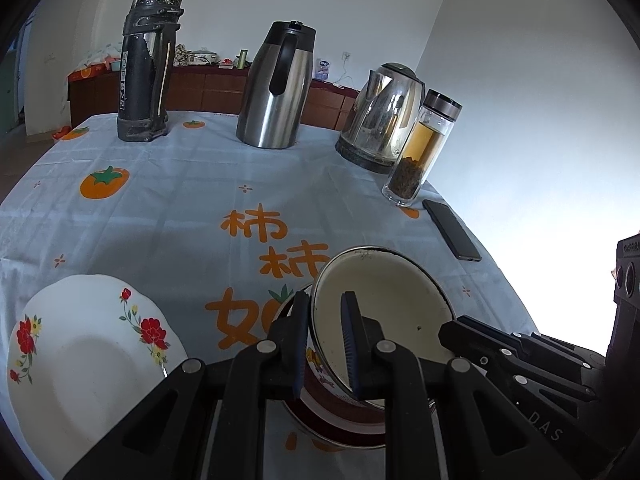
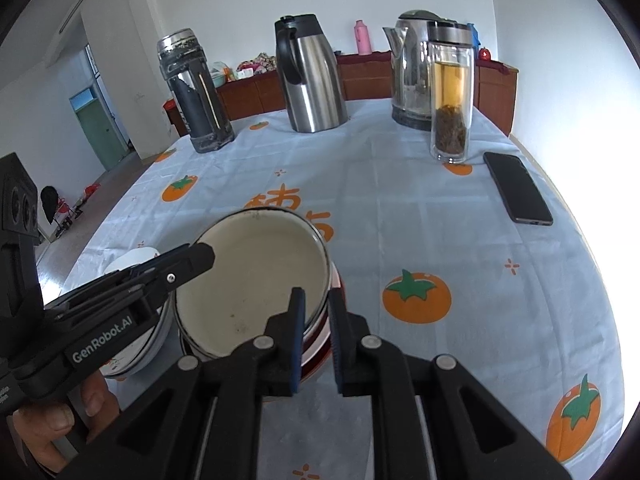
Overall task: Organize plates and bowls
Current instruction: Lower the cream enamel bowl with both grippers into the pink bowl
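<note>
I read "GenRobot.AI" in white on my left tool [image 2: 202, 258], "DAS" on my right tool [image 1: 450, 330], and orange characters "柿柿" printed on the counter's cloth [image 1: 160, 216].

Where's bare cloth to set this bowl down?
Free: mid-table between the flowered plate and the steel carafe; also right of the bowl, below the phone. Crowded: the far edge, from thermos to kettle and tea bottle.

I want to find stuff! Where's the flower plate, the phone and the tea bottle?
flower plate [image 1: 80, 360]: left wrist view, its white middle.
phone [image 2: 518, 188]: right wrist view, its dark screen.
tea bottle [image 2: 450, 92]: right wrist view, its glass side.
</note>
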